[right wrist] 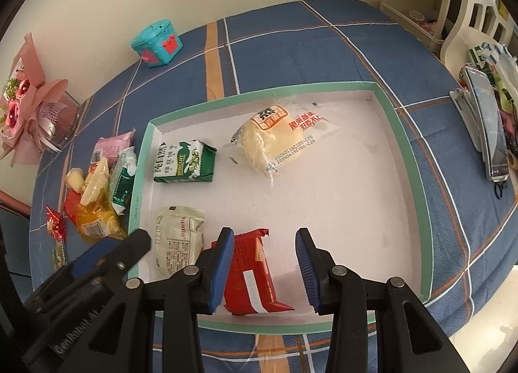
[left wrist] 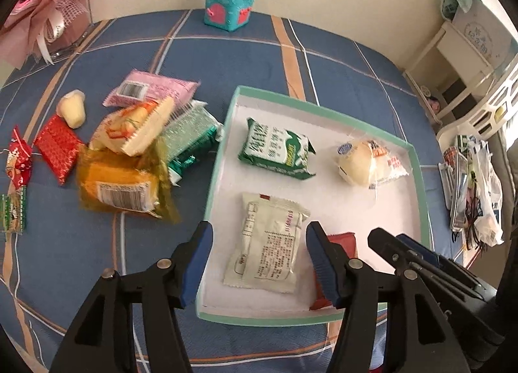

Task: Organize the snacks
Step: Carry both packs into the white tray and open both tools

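The left gripper [left wrist: 259, 240] hangs over the near left corner of the green-rimmed tray [left wrist: 421, 178], its jaws spread either side of the white packet [left wrist: 268, 243] without pressing it; the right gripper [right wrist: 264, 250] hangs beside it over the near edge, jaws apart, the left pad touching the red packet [right wrist: 249, 276] and the right pad clear of it; both packets lie flat on the tray's white floor by the near rim; farther in lie the green-and-white packet [left wrist: 276, 152] toward the left wall and the wrapped pale bun [left wrist: 365, 159] toward the far side; beyond the tray's left wall, on the blue plaid cloth [left wrist: 226, 55], the unsorted snack pile [left wrist: 129, 152] lies heaped; a teal toy box [left wrist: 230, 7] stands at the cloth's far edge by the wall, a pink bouquet [left wrist: 55, 7] at the far left corner; only the left wrist view shows the pile spread out, down to small red sweets [left wrist: 19, 159] at the left edge; only the right wrist view shows the whole red packet and a phone [right wrist: 489, 123] propped at the cloth's right edge.
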Motion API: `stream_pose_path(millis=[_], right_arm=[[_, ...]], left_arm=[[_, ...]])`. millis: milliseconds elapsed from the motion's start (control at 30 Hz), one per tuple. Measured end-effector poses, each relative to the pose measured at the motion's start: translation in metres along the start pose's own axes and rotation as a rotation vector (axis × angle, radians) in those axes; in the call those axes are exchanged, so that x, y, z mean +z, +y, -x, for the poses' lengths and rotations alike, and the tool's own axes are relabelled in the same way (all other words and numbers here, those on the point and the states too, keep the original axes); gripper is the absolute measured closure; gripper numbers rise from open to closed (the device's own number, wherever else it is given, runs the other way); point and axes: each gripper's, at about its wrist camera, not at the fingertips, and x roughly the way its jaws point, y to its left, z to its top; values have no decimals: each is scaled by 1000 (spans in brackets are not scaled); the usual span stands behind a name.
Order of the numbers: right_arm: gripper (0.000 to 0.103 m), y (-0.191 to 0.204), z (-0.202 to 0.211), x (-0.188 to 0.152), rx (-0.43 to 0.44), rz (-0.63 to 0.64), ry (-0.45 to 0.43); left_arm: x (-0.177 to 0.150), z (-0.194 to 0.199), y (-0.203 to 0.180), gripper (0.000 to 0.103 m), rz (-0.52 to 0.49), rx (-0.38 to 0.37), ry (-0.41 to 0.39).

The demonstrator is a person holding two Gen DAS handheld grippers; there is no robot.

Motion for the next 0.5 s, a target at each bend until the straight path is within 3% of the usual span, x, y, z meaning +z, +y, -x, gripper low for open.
stream_pose_path(millis=[267, 500], right_arm=[[59, 16, -5, -4, -6, 49, 19], [59, 36, -7, -7, 8, 84, 21]], left_arm=[[7, 9, 41, 36, 105, 127, -32], [7, 15, 63, 36, 140, 156, -42]])
